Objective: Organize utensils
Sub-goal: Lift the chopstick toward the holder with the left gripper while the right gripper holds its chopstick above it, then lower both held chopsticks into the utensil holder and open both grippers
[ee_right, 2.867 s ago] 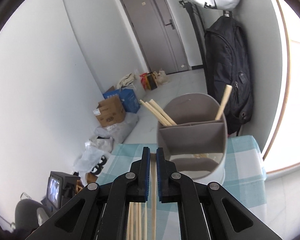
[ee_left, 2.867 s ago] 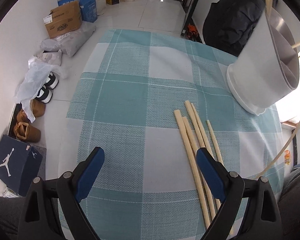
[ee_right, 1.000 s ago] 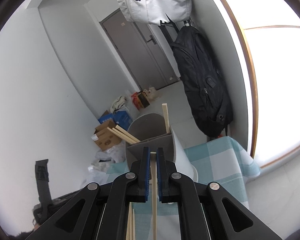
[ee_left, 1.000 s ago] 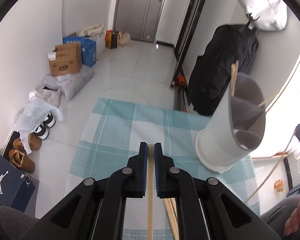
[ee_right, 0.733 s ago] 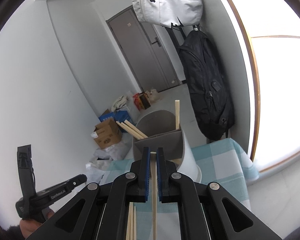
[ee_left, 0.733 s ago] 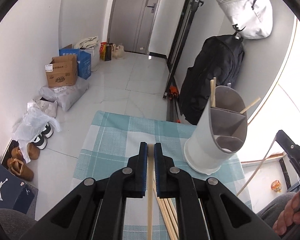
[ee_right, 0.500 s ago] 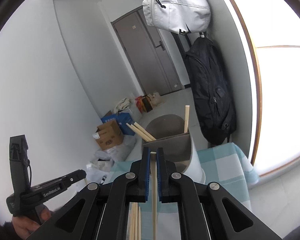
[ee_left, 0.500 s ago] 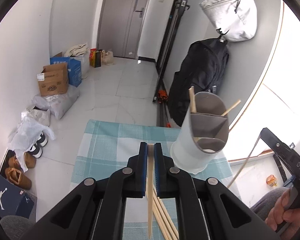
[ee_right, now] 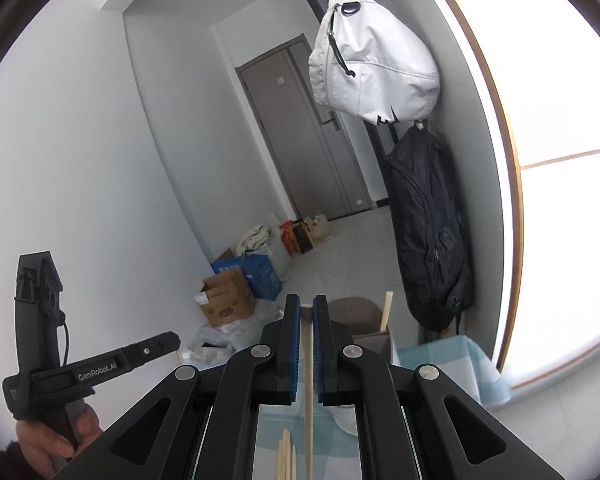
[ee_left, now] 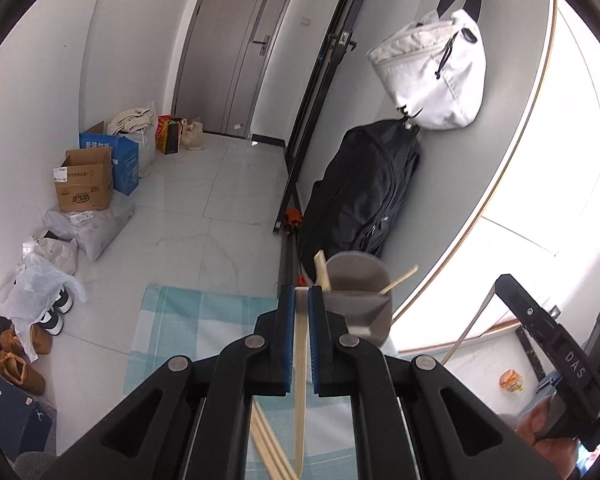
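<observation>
Far to the left of the grey holder, by the white wall, sit brown shoes [ee_left: 18, 364] and a white plastic bag [ee_left: 40, 288]; behind them is a brown cardboard box [ee_left: 85, 187] with a blue box [ee_left: 120, 156] next to it. Closer to the holder lies the checked cloth [ee_left: 180, 320], blue-green and white, spread on the table.

The left gripper [ee_left: 301, 312] is held up high above the cloth, just left of the holder; its two blue fingers [ee_left: 286, 332] are almost shut and squeeze one thin chopstick [ee_left: 300, 380] between them; the stick hangs down past the fingers toward the cloth. Under it, more loose chopsticks [ee_left: 270, 448] lie on the cloth.

The grey holder [ee_left: 358, 300] stands on the cloth, just to the right of the left gripper; it has walls inside that split it into parts; one stick [ee_left: 322, 270] pokes up at its left edge and another stick [ee_left: 398, 279] leans out to the right. Behind the holder a black backpack [ee_left: 364, 192] hangs on the wall, and a white bag [ee_left: 436, 80] hangs above that.

From its own camera, the right gripper [ee_right: 306, 320] is also high up, with the holder [ee_right: 360, 316] just right of its tips; its blue fingers [ee_right: 294, 344] are nearly closed on a second chopstick [ee_right: 308, 392], which points straight down; a few sticks on the cloth [ee_right: 286, 460] show below. The right gripper's black handle can be seen far right of the holder in the left camera, with a hand [ee_left: 548, 436] around it.
</observation>
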The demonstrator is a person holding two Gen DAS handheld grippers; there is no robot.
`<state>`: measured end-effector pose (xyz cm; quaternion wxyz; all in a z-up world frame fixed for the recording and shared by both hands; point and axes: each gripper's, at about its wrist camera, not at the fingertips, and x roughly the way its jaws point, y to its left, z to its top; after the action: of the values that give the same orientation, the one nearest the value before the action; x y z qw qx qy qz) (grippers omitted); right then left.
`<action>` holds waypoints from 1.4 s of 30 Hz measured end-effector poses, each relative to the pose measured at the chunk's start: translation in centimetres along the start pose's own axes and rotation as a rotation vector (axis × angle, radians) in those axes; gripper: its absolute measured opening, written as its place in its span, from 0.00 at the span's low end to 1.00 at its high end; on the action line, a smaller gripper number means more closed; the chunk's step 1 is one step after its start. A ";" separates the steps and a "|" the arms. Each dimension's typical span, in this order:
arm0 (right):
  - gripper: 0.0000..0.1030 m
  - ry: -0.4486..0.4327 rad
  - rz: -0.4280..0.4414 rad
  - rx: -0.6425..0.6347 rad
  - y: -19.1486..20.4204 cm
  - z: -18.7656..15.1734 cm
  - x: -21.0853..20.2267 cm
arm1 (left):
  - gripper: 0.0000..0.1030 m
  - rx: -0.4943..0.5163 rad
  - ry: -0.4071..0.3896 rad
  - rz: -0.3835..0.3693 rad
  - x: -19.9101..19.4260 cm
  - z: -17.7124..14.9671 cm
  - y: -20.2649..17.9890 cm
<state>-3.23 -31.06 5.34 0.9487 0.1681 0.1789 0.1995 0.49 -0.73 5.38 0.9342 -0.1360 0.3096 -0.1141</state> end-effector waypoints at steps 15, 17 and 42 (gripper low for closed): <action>0.05 -0.066 0.014 -0.046 0.4 8.7 1.6 | 0.02 0.039 -0.079 -0.047 0.4 7.3 -4.2; 0.05 -0.074 0.012 -0.054 0.4 9.6 2.3 | 0.02 0.044 -0.084 -0.059 0.7 8.1 -4.6; 0.05 -0.120 -0.037 -0.068 -4.1 9.9 10.8 | 0.02 0.014 -0.157 -0.123 8.8 10.6 -3.2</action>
<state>11.33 -32.37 9.47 0.9663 0.1443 0.1179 0.1774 13.42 -4.44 9.80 0.9476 -0.1568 0.2259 -0.1624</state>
